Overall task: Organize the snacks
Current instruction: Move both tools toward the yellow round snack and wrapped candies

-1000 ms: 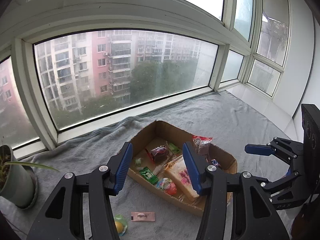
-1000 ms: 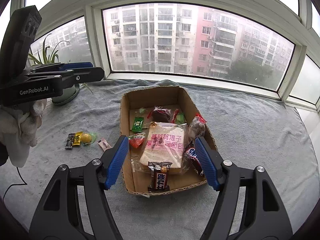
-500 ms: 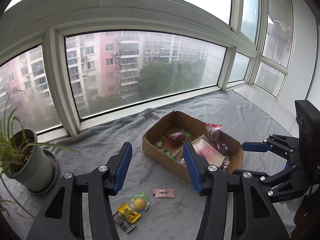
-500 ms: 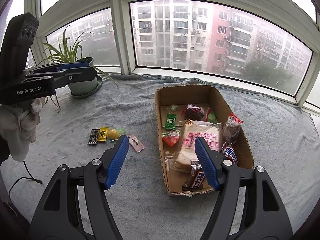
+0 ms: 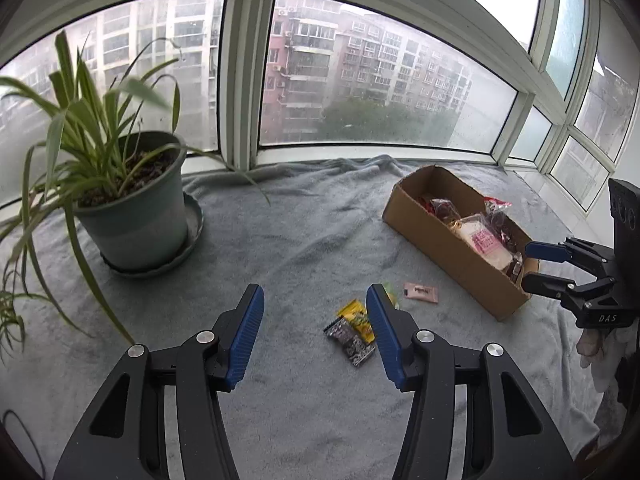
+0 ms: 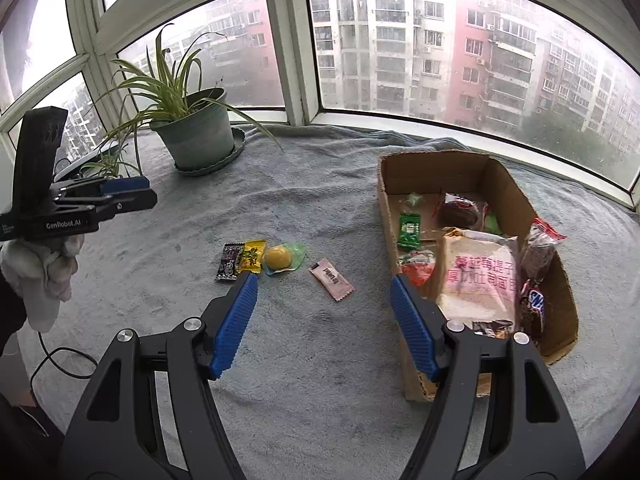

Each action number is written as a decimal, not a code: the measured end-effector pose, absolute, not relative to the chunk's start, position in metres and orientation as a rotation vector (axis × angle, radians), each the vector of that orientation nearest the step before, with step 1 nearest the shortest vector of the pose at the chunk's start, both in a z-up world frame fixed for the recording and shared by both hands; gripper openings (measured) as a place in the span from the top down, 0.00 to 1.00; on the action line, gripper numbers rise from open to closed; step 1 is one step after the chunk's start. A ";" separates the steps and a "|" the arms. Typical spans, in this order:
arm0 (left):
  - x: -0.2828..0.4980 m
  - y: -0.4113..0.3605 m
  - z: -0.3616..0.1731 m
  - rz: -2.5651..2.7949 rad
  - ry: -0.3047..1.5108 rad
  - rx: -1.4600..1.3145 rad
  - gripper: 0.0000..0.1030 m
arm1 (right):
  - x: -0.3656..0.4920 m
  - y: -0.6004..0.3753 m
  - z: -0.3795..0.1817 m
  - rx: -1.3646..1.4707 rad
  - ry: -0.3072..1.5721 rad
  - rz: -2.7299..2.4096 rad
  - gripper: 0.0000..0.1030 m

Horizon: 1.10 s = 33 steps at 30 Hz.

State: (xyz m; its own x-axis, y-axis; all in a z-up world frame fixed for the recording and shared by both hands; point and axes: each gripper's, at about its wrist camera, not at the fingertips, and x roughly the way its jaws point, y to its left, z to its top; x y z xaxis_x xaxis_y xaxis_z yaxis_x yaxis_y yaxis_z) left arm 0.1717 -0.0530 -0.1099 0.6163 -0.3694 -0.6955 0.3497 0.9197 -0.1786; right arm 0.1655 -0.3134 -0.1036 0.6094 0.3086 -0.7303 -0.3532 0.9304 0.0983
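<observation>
Both claws are held open and empty above a bench covered by a grey blanket (image 6: 320, 184). The left claw (image 5: 314, 300) is aimed at the loose snacks: a black packet (image 5: 350, 344) and a yellow packet (image 5: 357, 318) lie touching one another just inside its right finger, partly hidden by it, while a pink sachet (image 5: 421, 292) lies beyond that finger, toward the box (image 5: 452, 256). In the right wrist view the same four loose items are laid in a row ahead of the right claw (image 6: 324, 280): the black packet (image 6: 229, 261) and yellow packet (image 6: 252, 256) just beyond the tip of its left finger, a yellow sweet (image 6: 280, 258) in a green wrapper beside them, and the pink sachet (image 6: 331, 279) between the two fingertips, slightly farther out. The box (image 6: 436, 168), open-topped, stands to the right, its near left corner behind the right finger. Within it are seen a bread bag (image 6: 480, 276), a green packet (image 6: 410, 230), a red packet (image 6: 416, 266), a dark bun (image 6: 460, 208) and a chocolate bar (image 6: 534, 300). A potted plant (image 6: 196, 132) stands by the window, well apart from the snacks.
</observation>
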 end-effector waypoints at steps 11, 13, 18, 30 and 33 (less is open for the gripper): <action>0.158 -0.075 -0.159 -0.464 0.919 -0.088 0.49 | 0.194 -0.284 -0.134 0.010 0.903 0.446 0.35; 0.158 -0.081 -0.167 -0.467 0.929 -0.093 0.49 | 0.201 -0.277 -0.140 0.008 0.915 0.452 0.41; 0.164 -0.089 -0.180 -0.461 0.947 -0.117 0.50 | 0.220 -0.262 -0.157 -0.002 0.951 0.457 0.55; 0.182 -0.098 -0.196 -0.446 0.967 -0.137 0.52 | 0.248 -0.242 -0.190 -0.054 1.005 0.471 0.67; 0.185 -0.101 -0.199 -0.446 0.973 -0.130 0.53 | 0.250 -0.238 -0.192 -0.074 1.002 0.477 0.67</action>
State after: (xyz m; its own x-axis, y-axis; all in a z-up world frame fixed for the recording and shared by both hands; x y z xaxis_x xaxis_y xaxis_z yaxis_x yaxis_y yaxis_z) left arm 0.1848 -0.1013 -0.1992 0.4803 -0.4214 -0.7692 0.3071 0.9023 -0.3026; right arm 0.2501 -0.2384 -0.1920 0.4447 0.3512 -0.8240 -0.4182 0.8949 0.1558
